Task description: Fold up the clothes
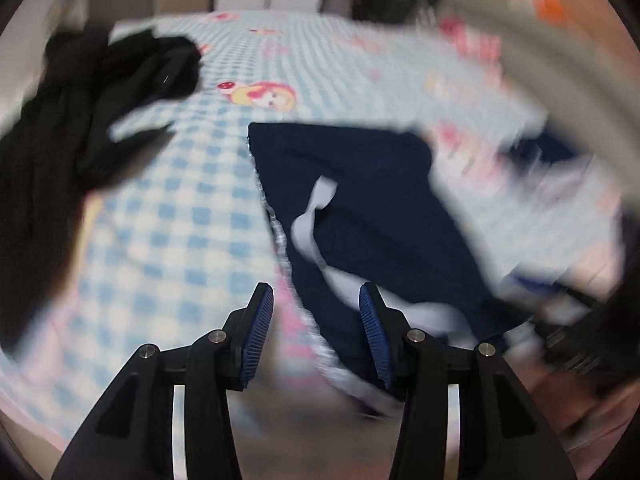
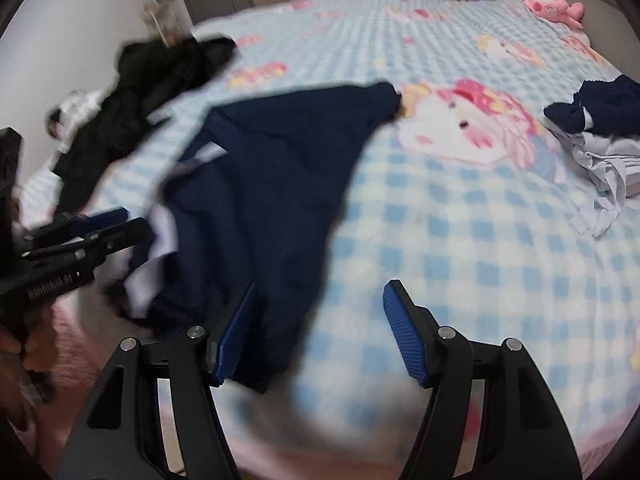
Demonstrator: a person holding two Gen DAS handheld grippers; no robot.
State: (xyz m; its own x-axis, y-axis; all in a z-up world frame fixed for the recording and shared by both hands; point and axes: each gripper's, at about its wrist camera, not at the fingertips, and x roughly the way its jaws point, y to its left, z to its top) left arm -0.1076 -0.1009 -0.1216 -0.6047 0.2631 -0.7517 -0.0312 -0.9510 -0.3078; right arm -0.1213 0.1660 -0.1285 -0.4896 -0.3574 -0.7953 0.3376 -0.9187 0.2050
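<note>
A navy garment with a pale lining lies spread on the checked bedspread, a little rumpled. My left gripper hovers open over its near left edge. Its blue pads are apart and only bedspread and the garment's edge show between them. In the right wrist view the same navy garment runs from the centre toward the lower left. My right gripper stands open above its near right edge with nothing pinched. The left gripper shows at the far left by the pale lining.
A crumpled black garment lies at the bed's far left. A pile of navy and grey clothes sits at the right edge and a pink plush toy at the far right. A blurred grey sleeve crosses the left view.
</note>
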